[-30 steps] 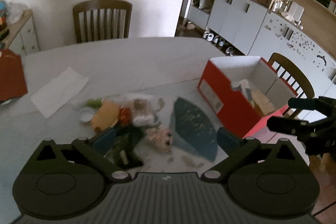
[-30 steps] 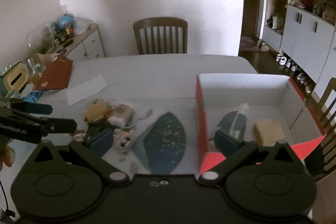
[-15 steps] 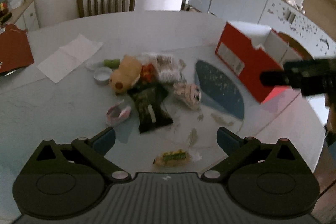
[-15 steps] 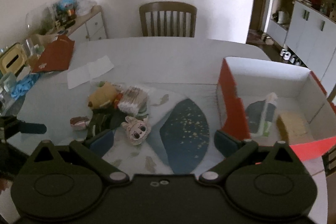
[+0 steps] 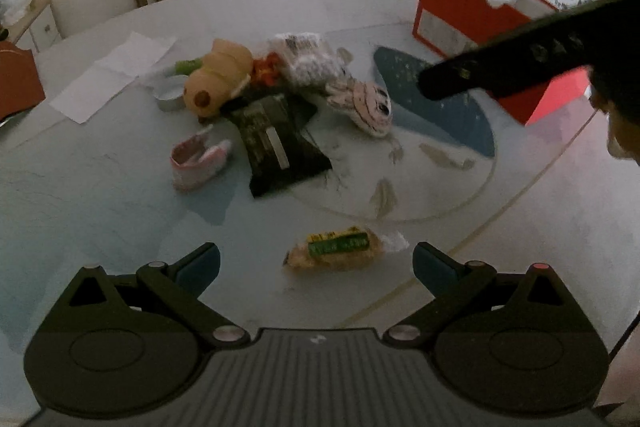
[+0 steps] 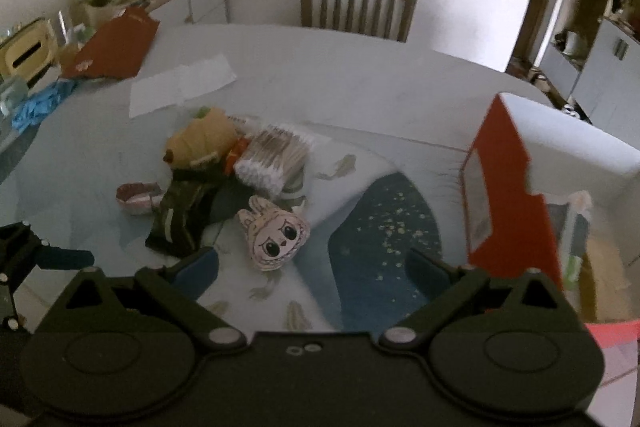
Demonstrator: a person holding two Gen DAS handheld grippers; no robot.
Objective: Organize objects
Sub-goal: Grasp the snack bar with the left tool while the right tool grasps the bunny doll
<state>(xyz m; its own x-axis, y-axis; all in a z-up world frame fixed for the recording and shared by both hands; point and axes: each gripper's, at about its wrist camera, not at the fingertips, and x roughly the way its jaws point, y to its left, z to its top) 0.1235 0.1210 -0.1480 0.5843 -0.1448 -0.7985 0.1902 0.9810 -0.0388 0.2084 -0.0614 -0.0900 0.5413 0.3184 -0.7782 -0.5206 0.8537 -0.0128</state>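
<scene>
Left wrist view puts my left gripper point(image 5: 316, 261) low over the worktop point(image 5: 100, 195), its jaws spread wide and empty, with a small yellow-and-green snack packet point(image 5: 338, 249) lying just ahead between them. I read that as lining up to pick it. It lies alone near the edge, well apart from the main heap: a tan plush toy point(image 5: 218, 81), a dark wrapper pack point(image 5: 276, 143), a pink pouch point(image 5: 198, 161) and a cartoon-face plush point(image 6: 278, 233). The red box point(image 6: 508, 195) stands open at the right, with some things inside, so I judge it the place for the rest. My right gripper point(image 6: 314, 267) hangs above the blue mat point(image 6: 384, 231) beside the box, jaws wide apart, holding nothing, probably free for the heap.
</scene>
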